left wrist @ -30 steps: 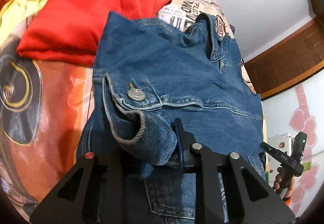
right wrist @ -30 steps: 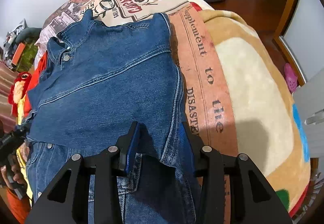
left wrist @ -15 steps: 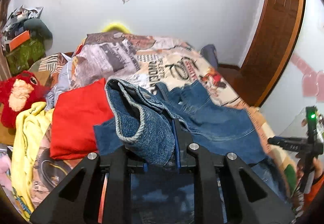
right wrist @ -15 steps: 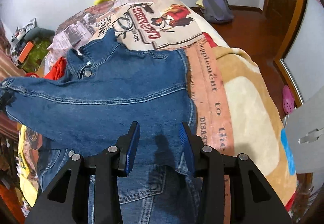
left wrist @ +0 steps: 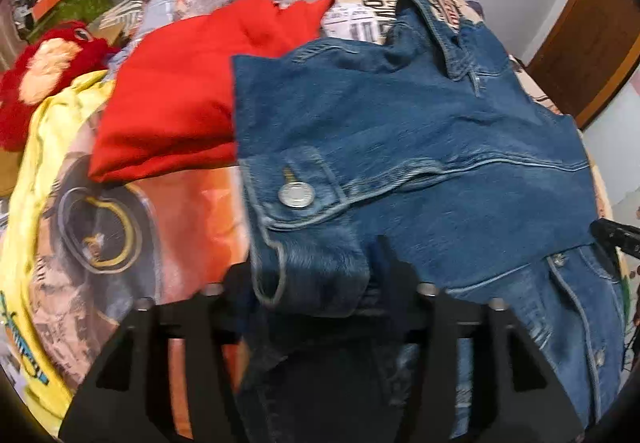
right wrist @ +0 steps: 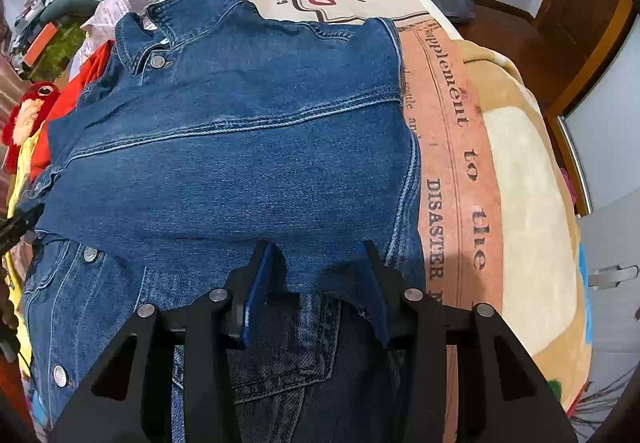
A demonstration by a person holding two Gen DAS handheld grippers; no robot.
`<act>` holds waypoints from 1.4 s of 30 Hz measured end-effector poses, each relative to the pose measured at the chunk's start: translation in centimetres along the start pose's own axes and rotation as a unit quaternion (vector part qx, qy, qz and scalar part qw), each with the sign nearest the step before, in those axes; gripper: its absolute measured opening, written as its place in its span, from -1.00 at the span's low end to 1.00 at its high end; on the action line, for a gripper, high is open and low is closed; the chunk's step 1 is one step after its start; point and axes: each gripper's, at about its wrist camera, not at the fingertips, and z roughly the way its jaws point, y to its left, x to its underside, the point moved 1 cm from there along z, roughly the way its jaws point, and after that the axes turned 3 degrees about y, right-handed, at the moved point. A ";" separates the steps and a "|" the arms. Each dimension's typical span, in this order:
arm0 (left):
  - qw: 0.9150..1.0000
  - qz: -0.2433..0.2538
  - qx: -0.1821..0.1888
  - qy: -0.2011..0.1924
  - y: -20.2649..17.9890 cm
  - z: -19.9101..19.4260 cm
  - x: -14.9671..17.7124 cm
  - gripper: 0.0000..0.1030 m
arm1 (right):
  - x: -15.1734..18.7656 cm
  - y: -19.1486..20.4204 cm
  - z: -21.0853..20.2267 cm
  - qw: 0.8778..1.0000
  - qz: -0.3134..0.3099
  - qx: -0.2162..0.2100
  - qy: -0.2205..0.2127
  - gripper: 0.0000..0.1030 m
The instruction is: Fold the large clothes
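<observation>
left wrist: left tongs (left wrist: 316, 283) just opened, denim cuff (left wrist: 308, 255) loose between

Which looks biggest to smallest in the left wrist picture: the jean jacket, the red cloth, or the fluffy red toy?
1. Jean jacket, largest, though it lies nearest the camera, which swells it.
2. Red cloth.
3. Fluffy red toy, smallest, but partly cut off at the edge.
</observation>
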 end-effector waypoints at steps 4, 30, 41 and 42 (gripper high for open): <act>1.000 -0.020 0.022 0.006 1.8 -1.0 -0.3 0.22 | -0.3 -0.1 -0.3 1.000 -0.006 0.007 0.002 -0.20; 0.991 -0.093 0.096 0.003 7.2 4.9 -11.2 0.23 | -10.9 -4.8 3.0 0.997 0.063 -0.007 -0.032 -0.19; 0.997 -0.042 0.058 0.005 4.8 5.6 -11.4 -0.79 | -12.7 -5.7 5.5 0.994 0.092 -0.033 -0.043 -0.40; 0.998 -0.035 0.049 -0.002 4.5 5.2 -11.5 -0.81 | -12.6 -5.5 5.2 0.994 0.092 -0.035 -0.045 -0.51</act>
